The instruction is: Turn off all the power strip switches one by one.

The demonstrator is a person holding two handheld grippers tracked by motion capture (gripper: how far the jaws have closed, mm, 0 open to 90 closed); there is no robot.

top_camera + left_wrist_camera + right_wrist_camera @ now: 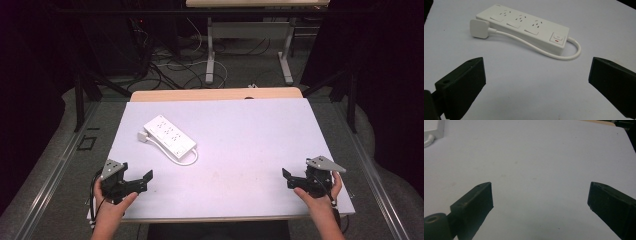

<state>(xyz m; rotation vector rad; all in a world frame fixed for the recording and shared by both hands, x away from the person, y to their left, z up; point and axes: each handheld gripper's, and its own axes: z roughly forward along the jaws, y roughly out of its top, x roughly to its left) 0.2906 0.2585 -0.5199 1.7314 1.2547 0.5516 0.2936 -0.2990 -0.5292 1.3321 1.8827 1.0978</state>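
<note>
Item: white power strip (170, 134), lying flat on the tabletop (260, 145), left of centre toward the far left corner, well apart from both grippers. Long axis diagonal, far-left to near-right; switch end faces the near right, its cord (534, 47) looping back along the near side to the plug (479, 28) at the far-left end.

Left gripper (136, 182), near left edge: jaws spread, holding nothing.

Right gripper (295, 180), near right corner: jaws spread, holding nothing.

Step, judged: none begun; likely next, a reach across to the strip.
</note>
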